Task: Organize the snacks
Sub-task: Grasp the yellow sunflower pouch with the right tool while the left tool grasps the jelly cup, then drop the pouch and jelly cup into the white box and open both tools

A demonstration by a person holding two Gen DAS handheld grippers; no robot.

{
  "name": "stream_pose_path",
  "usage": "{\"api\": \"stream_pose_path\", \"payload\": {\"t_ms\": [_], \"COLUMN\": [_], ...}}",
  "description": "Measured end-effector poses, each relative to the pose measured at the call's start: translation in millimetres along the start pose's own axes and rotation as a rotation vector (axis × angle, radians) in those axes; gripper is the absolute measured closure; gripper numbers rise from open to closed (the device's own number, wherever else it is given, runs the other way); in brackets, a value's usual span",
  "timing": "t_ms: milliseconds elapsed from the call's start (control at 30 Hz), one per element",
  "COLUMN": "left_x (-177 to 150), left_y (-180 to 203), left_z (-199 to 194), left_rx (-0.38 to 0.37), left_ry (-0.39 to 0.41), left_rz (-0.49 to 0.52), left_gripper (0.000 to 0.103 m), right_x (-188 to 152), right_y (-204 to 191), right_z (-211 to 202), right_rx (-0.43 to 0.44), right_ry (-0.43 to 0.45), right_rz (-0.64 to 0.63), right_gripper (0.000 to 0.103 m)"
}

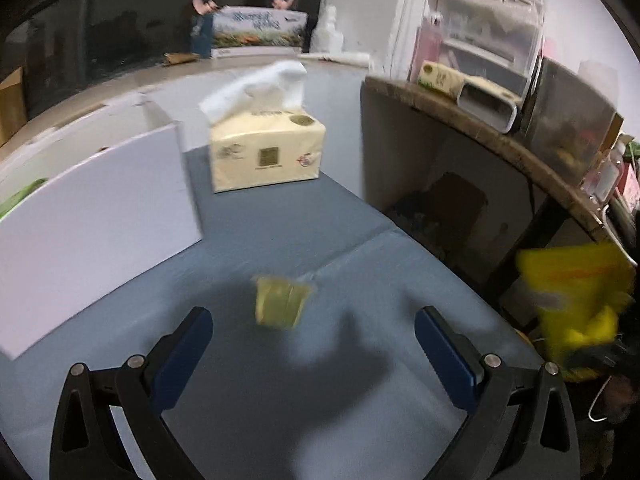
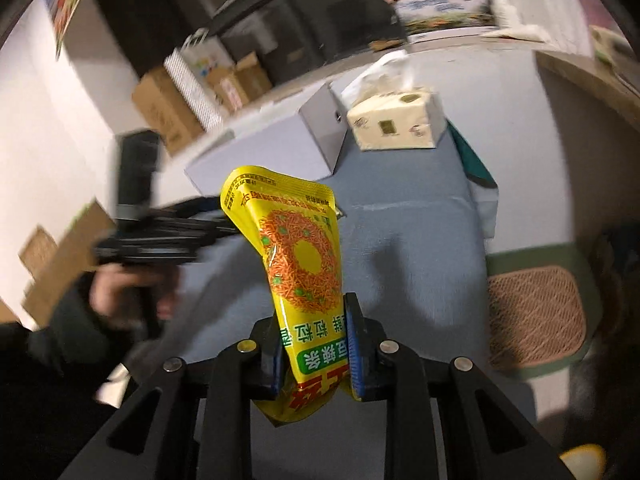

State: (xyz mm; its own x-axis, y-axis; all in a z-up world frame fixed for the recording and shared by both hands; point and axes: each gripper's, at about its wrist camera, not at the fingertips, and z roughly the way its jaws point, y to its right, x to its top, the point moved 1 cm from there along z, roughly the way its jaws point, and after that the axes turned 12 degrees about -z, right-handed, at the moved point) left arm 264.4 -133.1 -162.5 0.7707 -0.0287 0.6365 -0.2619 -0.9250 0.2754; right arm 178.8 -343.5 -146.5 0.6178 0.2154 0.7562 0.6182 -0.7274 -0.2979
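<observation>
Right gripper (image 2: 314, 344) clamps yellow snack pouch (image 2: 298, 248), Chinese print.

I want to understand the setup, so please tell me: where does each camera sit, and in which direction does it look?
Left wrist: sits on the open left gripper, looks along the blue table at a small yellow packet; both fingers show.
Right wrist: sits on the right gripper, shut on a yellow snack bag; the left hand shows.
Shared: tissue pack, white box.

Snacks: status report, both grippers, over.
Right gripper shut on yellow packet, held up over the table. Left gripper open, small yellow snack lying ahead of its fingers. White box and tissue pack beyond.
</observation>
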Motion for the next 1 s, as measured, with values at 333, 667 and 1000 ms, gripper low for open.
{"api": "stream_pose_path", "payload": {"t_ms": [333,667,1000], "left_x": [9.5,1.4,9.8], "left_y": [-13.5,-38.6,-104.2], "left_z": [52.9,-25.8,-151.1], "left_rx": [0.067,0.013,0.035], "left_ry": [-0.072,0.063,0.312], "left_rz": [-0.014,-0.048,-0.130], "left_gripper": [0.053,0.056,0.056], "right_x": [-10.8,-2.1,68.3], "right_y": [0.1,-13.5,-47.1], "right_z": [-13.5,5.7,65.7], "right_rx": [0.013,0.029,0.133], "right_ry": [0.032,0.007,0.001], "right_rz": [0.068,0.031,-0.040], "right_gripper": [0.077,0.077,0.077]}}
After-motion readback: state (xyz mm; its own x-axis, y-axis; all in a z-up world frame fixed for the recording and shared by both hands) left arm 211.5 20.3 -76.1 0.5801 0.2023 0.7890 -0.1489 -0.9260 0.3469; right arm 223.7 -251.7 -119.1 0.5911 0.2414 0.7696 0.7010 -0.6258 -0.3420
